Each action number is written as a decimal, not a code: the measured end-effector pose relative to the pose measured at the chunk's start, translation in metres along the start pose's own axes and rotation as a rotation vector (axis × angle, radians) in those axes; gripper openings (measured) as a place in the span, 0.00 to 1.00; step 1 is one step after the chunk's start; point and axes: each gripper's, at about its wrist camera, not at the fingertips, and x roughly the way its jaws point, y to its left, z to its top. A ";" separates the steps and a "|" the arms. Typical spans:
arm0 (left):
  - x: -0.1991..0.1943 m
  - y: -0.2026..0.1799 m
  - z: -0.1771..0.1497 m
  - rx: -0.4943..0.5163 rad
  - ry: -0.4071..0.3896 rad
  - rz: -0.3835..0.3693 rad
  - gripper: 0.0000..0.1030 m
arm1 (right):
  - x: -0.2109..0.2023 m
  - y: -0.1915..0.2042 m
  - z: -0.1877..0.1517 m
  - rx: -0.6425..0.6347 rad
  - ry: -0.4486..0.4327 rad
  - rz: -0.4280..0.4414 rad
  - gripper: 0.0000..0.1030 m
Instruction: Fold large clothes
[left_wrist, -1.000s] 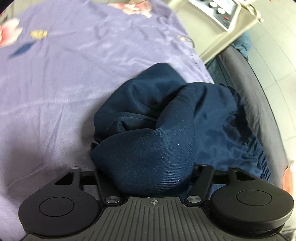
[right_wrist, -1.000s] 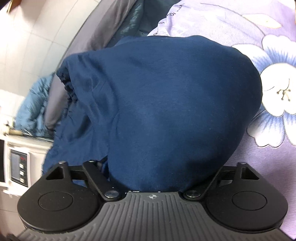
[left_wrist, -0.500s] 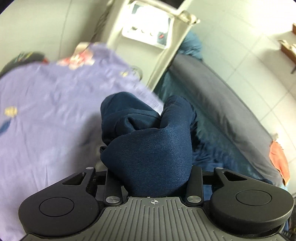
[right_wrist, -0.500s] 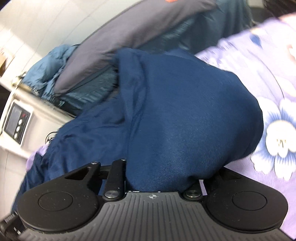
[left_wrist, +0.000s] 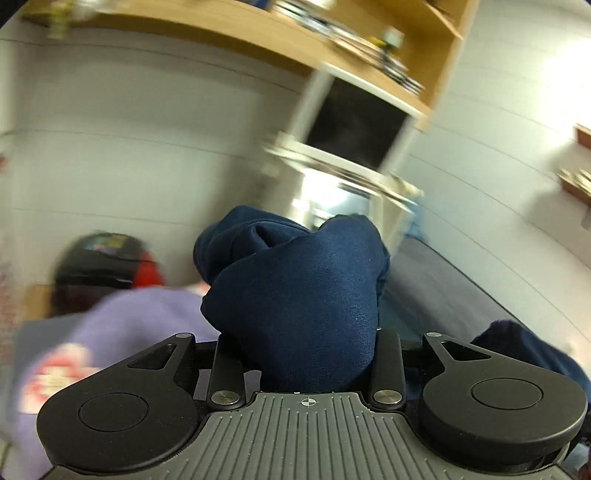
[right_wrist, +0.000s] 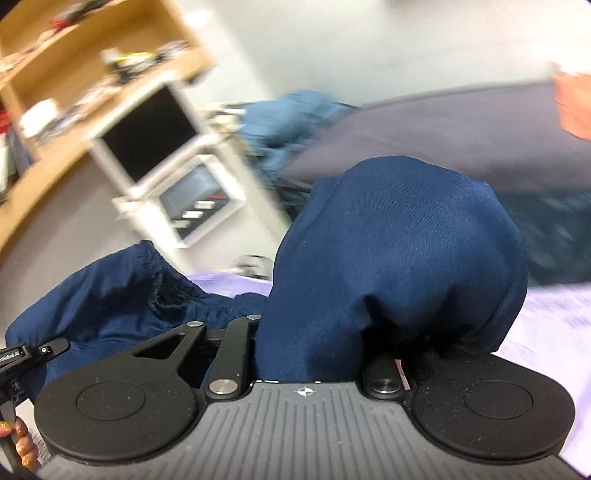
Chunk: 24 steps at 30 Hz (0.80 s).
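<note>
A large navy blue garment (left_wrist: 295, 295) is bunched over my left gripper (left_wrist: 306, 354), which is shut on it; the fingertips are hidden under the cloth. The same navy garment (right_wrist: 388, 258) drapes over my right gripper (right_wrist: 310, 354), also shut on it, fingers hidden. Its elastic waistband (right_wrist: 147, 266) hangs at the left of the right wrist view. Both grippers hold the garment lifted above the purple floral bedsheet (left_wrist: 122, 317), which also shows in the right wrist view (right_wrist: 546, 325).
A wooden shelf (left_wrist: 332, 40) and a white appliance with a control panel (right_wrist: 195, 199) stand against the wall. A grey cushion (right_wrist: 461, 125) and a light blue jacket (right_wrist: 295, 114) lie beside the bed. The left hand-held gripper's handle (right_wrist: 14, 362) shows at lower left.
Both grippers have risen and tilted up with the garment, from looking down on the bedsheet to facing the wall and shelf. The views are motion blurred.
</note>
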 end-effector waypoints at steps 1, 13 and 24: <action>-0.010 0.015 -0.003 -0.017 -0.014 0.038 0.80 | 0.007 0.013 0.003 -0.022 -0.002 0.040 0.22; 0.004 0.165 -0.150 -0.448 0.255 0.335 0.86 | 0.147 0.070 -0.077 -0.182 0.373 0.098 0.27; -0.003 0.207 -0.173 -0.605 0.351 0.340 1.00 | 0.154 0.014 -0.100 0.060 0.497 -0.031 0.47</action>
